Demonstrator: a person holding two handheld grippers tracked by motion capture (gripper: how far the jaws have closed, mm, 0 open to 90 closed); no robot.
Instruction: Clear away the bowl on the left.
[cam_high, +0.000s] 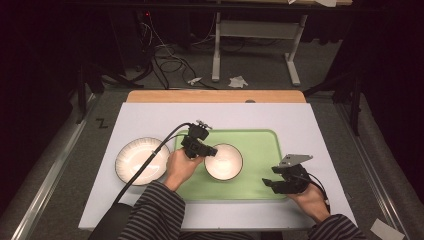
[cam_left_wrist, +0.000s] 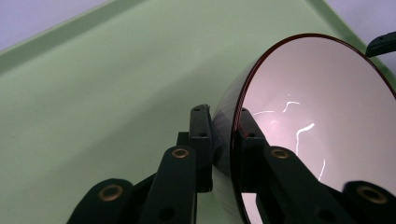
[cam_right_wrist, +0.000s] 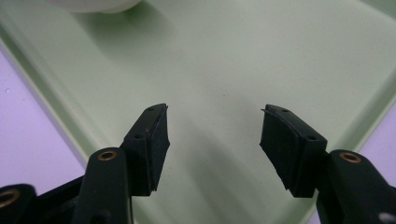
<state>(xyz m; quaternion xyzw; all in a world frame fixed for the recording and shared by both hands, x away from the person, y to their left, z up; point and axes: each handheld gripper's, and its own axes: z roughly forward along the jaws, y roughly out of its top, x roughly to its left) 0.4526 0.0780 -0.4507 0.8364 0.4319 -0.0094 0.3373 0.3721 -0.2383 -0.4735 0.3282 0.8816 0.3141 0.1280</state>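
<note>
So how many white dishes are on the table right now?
2. A bowl sits on the green tray, its rim clamped in the left gripper. A plate lies on the table to the tray's left. None seem hidden.

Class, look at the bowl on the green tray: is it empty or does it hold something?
Empty. The bowl shows a bare white inside from above, and the left gripper, clamped on its rim, shows only glare within.

You have a pale green tray (cam_high: 260, 150) on a white counter (cam_high: 300, 120), a white bowl (cam_high: 224, 161) with a dark red rim, a white dark-rimmed plate (cam_high: 137, 160) at left, and striped grey-black sleeves (cam_high: 155, 210).
</note>
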